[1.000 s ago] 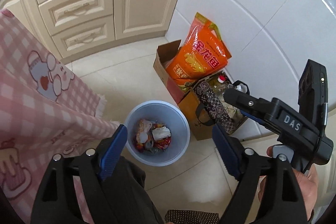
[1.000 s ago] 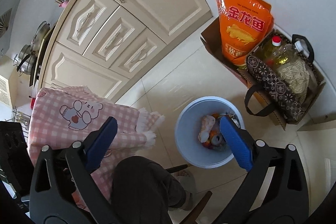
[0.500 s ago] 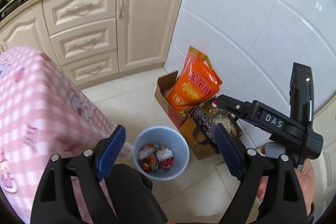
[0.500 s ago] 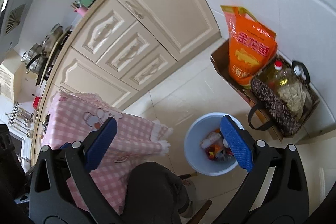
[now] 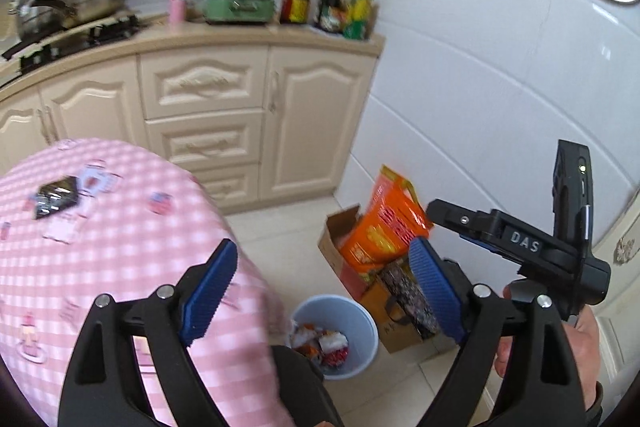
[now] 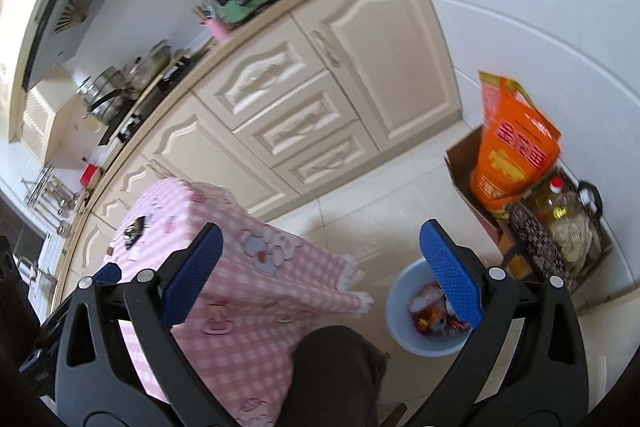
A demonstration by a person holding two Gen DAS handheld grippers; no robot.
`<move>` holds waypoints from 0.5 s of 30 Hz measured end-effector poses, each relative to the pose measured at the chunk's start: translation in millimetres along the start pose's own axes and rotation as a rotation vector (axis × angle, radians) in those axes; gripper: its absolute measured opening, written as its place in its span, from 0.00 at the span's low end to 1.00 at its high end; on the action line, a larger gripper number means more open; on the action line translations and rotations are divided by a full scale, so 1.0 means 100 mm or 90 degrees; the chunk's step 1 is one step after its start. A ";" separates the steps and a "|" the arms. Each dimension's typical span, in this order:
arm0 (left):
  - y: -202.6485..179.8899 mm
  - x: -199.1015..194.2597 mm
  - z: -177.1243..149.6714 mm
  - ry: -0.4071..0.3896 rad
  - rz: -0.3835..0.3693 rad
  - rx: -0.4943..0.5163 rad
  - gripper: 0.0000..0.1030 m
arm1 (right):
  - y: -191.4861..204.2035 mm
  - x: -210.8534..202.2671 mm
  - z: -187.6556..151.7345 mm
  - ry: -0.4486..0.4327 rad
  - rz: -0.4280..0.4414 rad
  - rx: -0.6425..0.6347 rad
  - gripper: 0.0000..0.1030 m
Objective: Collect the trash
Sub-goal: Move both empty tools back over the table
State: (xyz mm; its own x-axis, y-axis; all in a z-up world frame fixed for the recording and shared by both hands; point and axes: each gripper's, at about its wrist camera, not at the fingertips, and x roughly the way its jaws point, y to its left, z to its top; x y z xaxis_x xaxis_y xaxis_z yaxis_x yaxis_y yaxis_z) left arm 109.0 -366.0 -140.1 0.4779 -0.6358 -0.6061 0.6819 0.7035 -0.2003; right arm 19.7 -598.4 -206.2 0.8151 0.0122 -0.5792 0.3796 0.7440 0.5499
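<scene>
My left tongs [image 5: 322, 287] gape wide with nothing between them; my right tongs [image 6: 326, 269] likewise stand open and empty; the pale blue bin [image 5: 362, 323] sits on the floor beside the pink-checked desk [image 5: 100, 227], wrappers [image 6: 430, 313] inside it; a dark wrapper [image 5: 54, 195] lies on the desk

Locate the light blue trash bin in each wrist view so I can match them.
Left wrist: light blue trash bin at bottom centre, on the floor right of the pink tablecloth.
Right wrist: bin at lower right, partly behind the right blue pad.
Shared landmark: orange bag in the cardboard box just beyond the bin.
</scene>
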 end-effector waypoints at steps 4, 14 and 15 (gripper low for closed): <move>0.24 -0.29 0.07 -0.041 0.031 -0.009 0.85 | 0.37 -0.06 0.04 -0.010 0.017 -0.041 0.94; 1.04 -0.94 0.13 -0.110 0.113 -0.061 0.88 | 1.41 -0.01 -0.03 -0.010 0.070 -0.139 0.94; 1.13 -1.01 0.13 -0.117 0.125 -0.066 0.88 | 1.53 0.01 -0.06 -0.007 0.074 -0.151 0.94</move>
State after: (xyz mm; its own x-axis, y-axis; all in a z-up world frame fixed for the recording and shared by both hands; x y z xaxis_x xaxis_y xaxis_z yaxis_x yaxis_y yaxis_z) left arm 145.2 -226.7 -91.8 0.6937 -0.5249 -0.4932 0.5108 0.8413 -0.1770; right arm 76.0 -480.7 -126.5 0.8524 0.1013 -0.5130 0.1702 0.8739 0.4554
